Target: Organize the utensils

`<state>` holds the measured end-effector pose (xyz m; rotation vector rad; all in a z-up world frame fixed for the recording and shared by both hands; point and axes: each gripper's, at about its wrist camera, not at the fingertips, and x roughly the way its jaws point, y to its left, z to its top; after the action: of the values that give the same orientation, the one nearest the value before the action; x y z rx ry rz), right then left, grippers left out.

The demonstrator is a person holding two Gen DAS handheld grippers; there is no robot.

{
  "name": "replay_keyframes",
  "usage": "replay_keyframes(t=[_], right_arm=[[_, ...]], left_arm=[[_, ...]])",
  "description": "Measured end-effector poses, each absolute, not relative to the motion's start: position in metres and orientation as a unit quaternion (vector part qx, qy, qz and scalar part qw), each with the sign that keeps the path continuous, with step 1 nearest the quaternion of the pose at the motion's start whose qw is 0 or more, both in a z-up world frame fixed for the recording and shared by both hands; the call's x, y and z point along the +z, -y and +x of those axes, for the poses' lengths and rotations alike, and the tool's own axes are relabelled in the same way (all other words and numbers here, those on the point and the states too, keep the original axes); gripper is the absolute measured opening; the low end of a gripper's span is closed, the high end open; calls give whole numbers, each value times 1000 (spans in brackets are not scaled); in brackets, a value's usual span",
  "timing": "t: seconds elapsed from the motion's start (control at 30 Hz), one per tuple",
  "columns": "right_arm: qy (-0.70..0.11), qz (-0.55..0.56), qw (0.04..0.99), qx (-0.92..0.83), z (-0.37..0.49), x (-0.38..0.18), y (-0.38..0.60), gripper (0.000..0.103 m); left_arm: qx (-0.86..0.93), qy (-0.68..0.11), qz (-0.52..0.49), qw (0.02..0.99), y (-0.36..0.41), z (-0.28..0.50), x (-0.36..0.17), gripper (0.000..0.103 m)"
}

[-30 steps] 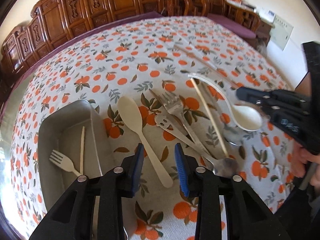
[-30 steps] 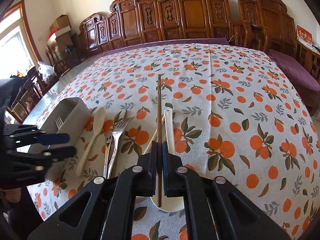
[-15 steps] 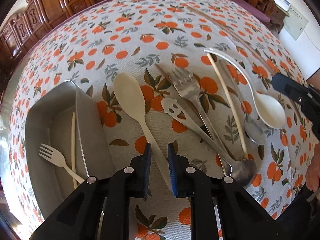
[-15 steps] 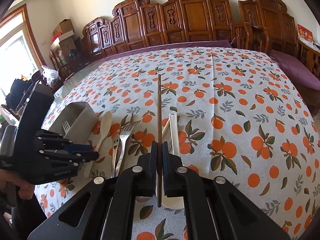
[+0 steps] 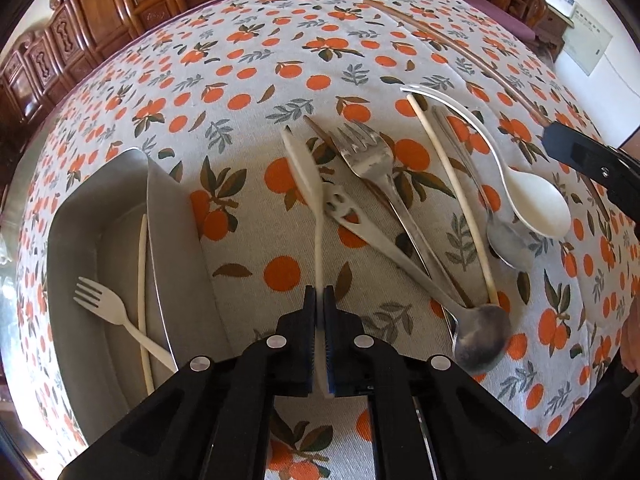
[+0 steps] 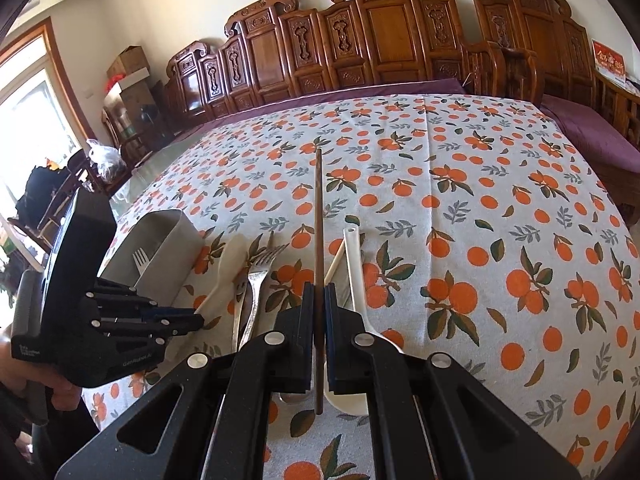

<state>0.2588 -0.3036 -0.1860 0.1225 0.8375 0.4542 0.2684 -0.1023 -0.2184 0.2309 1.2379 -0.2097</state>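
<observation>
A: Two clamps, then? Any writing?

B: Small white print on the left hand-held gripper (image 6: 188, 322), too blurred to read. Its pads pinch the cream spoon (image 5: 308, 184) by the handle, bowl raised on edge. The right hand-held gripper (image 6: 319, 312) is closed on a brown chopstick (image 6: 318, 216).

A: Anything one view alone shows?

B: Only the left one shows the metal tray (image 5: 176, 216) interior on the bench (image 5: 280, 52): a cream fork (image 5: 106, 306) and a pale chopstick (image 5: 141, 280).

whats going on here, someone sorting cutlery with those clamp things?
Yes. The left gripper is shut on the handle of a cream spoon, tilted on edge beside the metal tray, which holds a cream fork and a pale chopstick. The right gripper is shut on a dark chopstick. More forks and spoons lie on the orange-print tablecloth.
</observation>
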Motion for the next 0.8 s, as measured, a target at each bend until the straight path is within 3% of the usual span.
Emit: replay_keyframes(t=[0.8], right_arm=[[-405,35,884,231,232,-185,272,6]], left_arm=[[-103,-498,67,858,63,215,-146,3]])
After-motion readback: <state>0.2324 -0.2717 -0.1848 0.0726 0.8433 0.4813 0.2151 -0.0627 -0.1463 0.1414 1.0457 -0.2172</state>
